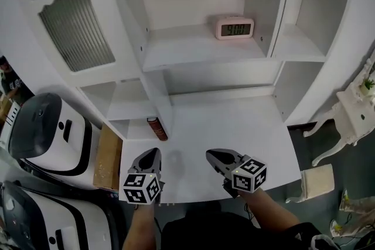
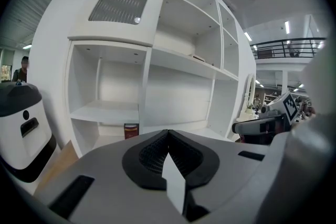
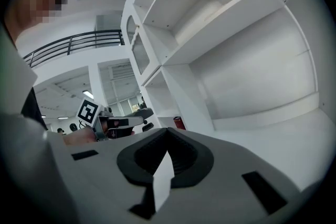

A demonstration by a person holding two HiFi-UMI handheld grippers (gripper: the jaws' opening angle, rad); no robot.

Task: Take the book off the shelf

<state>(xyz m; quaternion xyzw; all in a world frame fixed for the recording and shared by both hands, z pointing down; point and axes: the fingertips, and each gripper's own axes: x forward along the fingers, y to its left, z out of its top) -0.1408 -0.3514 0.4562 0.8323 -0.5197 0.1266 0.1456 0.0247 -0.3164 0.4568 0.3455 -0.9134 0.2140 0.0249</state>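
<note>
A dark red book [image 1: 157,129] stands in the low left compartment of the white shelf unit [image 1: 199,50], at the back left of the desk top [image 1: 234,126]. It also shows in the left gripper view as the book [image 2: 131,130] and in the right gripper view as the book [image 3: 179,123]. My left gripper [image 1: 153,153] hovers over the desk's front, just short of the book, jaws shut and empty [image 2: 168,131]. My right gripper [image 1: 210,155] is beside it to the right, also shut with nothing held [image 3: 167,129].
A digital clock [image 1: 234,27] sits on the middle shelf. White and black machines [image 1: 47,134] and a cardboard sheet [image 1: 108,155] stand left of the desk. A white stool [image 1: 316,181] and a small white table [image 1: 351,117] are at the right.
</note>
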